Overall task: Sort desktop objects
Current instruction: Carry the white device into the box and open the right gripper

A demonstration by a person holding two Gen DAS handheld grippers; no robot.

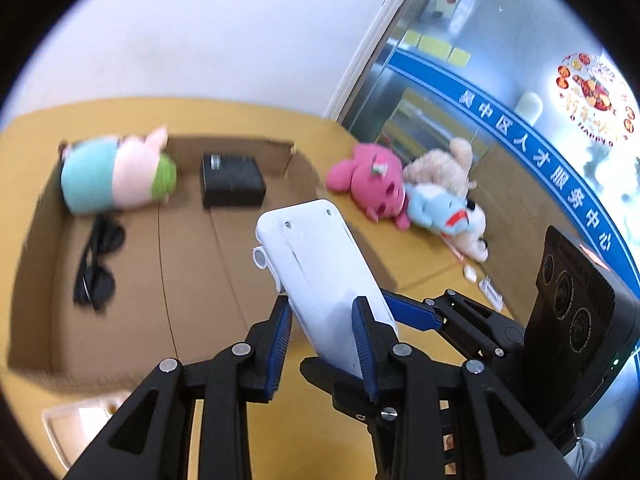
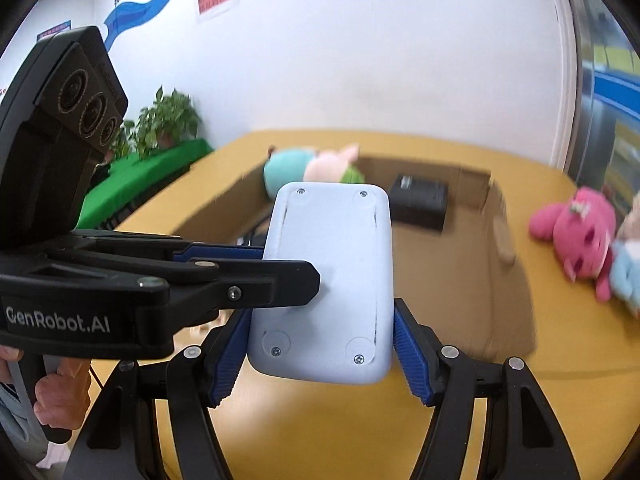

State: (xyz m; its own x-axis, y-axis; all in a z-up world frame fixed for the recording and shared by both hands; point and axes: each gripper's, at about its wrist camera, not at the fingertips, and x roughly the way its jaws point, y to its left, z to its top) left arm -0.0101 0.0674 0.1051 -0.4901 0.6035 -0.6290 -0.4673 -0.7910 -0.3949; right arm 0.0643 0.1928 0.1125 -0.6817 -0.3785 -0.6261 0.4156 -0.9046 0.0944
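1. A white device [image 1: 320,276] is being held in the air, just short of the near wall of the cardboard box [image 1: 32,280] and above the yellow table [image 1: 304,412].
2. In both views, the left gripper [image 1: 323,344] is being kept clamped on the flat faces of the device. In the right wrist view, the right gripper [image 2: 320,354] is being held with its blue pads [image 2: 412,356] against the device's two side edges, so both sets of jaws appear closed on it.
3. A handover appears to be in progress. One grip is best being kept firm until the other is confirmed, or the smooth casing may slip.
4. Inside the box, a pastel plush [image 1: 116,170], a black case [image 1: 232,180] and sunglasses [image 1: 96,268] are lying. The bare floor on the box's near side is being recommended as the drop zone.
5. Right of the box, a pink plush [image 1: 368,178] is waiting on the table.
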